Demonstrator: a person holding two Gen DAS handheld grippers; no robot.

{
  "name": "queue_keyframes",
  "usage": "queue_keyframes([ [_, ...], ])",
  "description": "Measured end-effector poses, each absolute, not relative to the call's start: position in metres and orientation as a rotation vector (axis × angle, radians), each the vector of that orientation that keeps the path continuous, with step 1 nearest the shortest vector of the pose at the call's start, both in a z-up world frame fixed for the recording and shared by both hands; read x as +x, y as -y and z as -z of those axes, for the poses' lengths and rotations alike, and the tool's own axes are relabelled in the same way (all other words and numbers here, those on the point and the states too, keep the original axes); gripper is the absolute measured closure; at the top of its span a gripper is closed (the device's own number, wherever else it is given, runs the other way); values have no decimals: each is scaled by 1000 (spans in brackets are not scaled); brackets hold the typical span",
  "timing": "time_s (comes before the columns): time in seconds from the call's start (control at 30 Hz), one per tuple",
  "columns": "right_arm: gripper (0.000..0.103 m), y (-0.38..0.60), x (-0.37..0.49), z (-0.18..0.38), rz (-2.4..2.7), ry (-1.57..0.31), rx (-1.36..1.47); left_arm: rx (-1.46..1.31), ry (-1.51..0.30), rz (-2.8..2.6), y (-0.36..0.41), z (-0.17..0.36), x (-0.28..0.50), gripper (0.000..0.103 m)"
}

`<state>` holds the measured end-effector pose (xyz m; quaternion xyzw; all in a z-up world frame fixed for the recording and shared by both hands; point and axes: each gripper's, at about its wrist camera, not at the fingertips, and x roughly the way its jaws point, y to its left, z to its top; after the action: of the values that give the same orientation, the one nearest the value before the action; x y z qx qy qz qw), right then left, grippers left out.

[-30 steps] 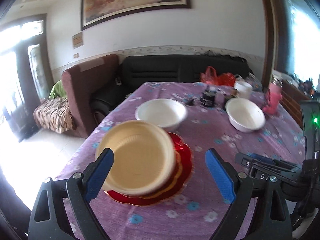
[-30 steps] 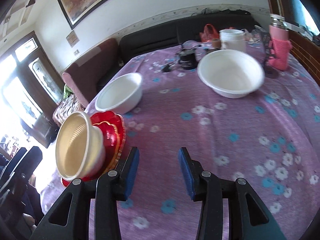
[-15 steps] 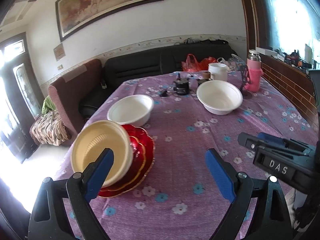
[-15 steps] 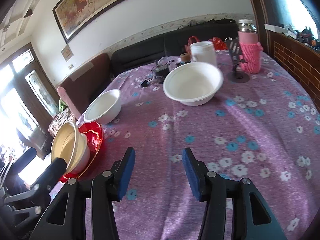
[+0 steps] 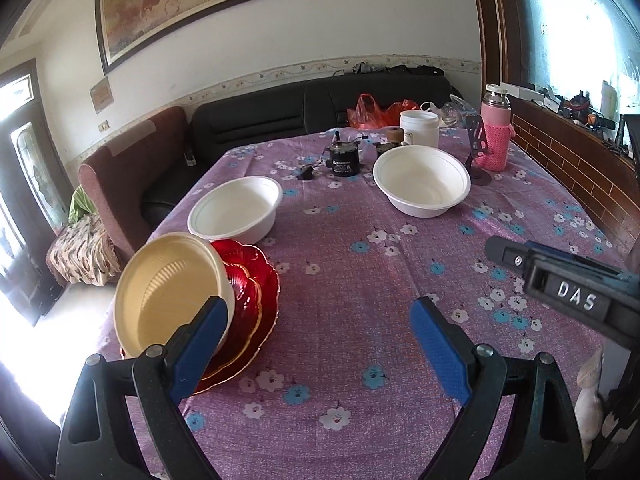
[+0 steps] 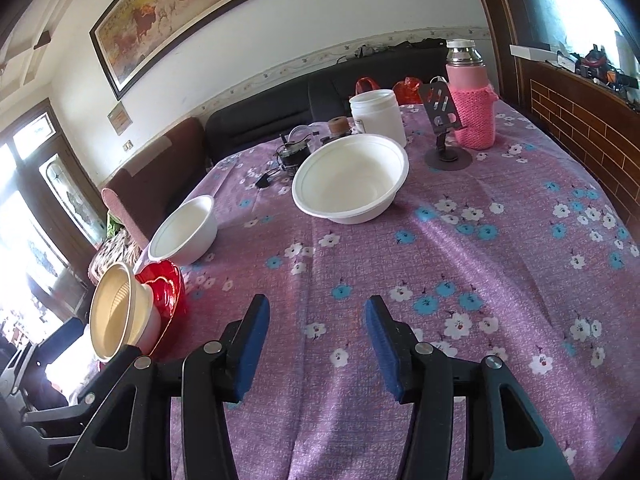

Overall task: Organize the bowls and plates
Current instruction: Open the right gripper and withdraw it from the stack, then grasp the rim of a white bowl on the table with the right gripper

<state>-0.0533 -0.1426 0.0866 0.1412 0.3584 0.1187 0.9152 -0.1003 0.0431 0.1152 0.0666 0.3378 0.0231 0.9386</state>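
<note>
A yellow bowl (image 5: 170, 292) lies tilted on stacked red plates (image 5: 250, 292) at the table's near left; both show in the right wrist view, the bowl (image 6: 114, 312) and the plates (image 6: 166, 290). A small white bowl (image 5: 236, 210) (image 6: 184, 230) stands just behind them. A larger white bowl (image 5: 422, 180) (image 6: 350, 178) stands farther back, right of centre. My left gripper (image 5: 316, 344) is open and empty, its left finger in front of the yellow bowl. My right gripper (image 6: 316, 340) is open and empty above the purple flowered tablecloth (image 6: 500, 260).
At the table's far end stand a white jar (image 6: 376, 114), a pink-sleeved flask (image 6: 472, 100), a phone stand (image 6: 446, 132) and a small black device with cable (image 6: 290, 154). A sofa and armchair (image 5: 132, 176) lie beyond the table. My right gripper's body (image 5: 568, 288) shows at right.
Both grippers have drawn back and up from the table. The yellow bowl and red plates now sit lower left of my left gripper. The right gripper has swung toward the larger white bowl.
</note>
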Motion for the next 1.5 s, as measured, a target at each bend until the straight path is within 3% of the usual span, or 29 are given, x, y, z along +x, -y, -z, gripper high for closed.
queue_keyframes([
  [0.37,48,170,-39,-96,-154,-722,307,50,-741,43,-33,-98,-60,11],
  [0.7,48,185,-4,-79,-77,-796,333,-93,-846,123,-29,-46,1,11],
  [1.4,46,181,147,-42,13,-966,378,-18,-844,62,-37,-23,10,9],
  [1.47,69,177,153,-33,-3,-991,382,-24,-841,67,-38,-24,10,9],
  [1.5,86,177,154,-29,-18,-1005,400,-29,-839,70,-39,-24,10,9],
])
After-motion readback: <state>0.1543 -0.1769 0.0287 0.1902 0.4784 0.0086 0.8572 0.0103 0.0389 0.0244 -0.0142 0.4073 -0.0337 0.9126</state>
